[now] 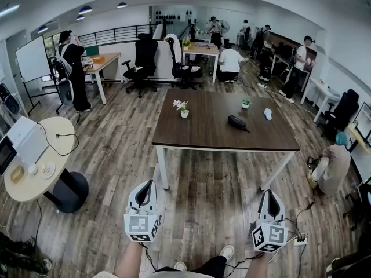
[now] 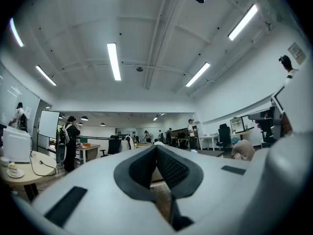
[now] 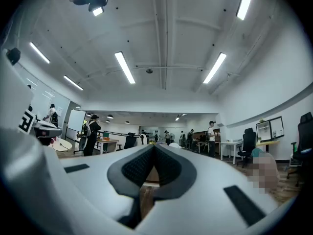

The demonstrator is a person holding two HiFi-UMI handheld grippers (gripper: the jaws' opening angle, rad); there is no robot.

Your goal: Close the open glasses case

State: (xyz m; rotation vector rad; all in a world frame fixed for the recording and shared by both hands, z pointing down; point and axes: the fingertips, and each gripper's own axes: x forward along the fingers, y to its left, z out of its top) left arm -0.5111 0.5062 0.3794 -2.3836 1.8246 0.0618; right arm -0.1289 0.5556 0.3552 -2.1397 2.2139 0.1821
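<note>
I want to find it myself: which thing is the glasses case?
Look at the big dark wooden table in the middle of the room. On its right half lies the glasses case. It is the only black, low, long thing there; the flower pot, the small green plant and the pale object are lighter.

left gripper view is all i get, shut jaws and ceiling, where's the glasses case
Observer: The dark glasses case lies on the brown table ahead, right of centre, well beyond the left gripper.
Operator: anything beside it
Observer: A small white object lies to its right, apart from it.
Operator: right gripper holding anything
Observer: No, the right gripper is shut and empty, held low over the floor.
</note>
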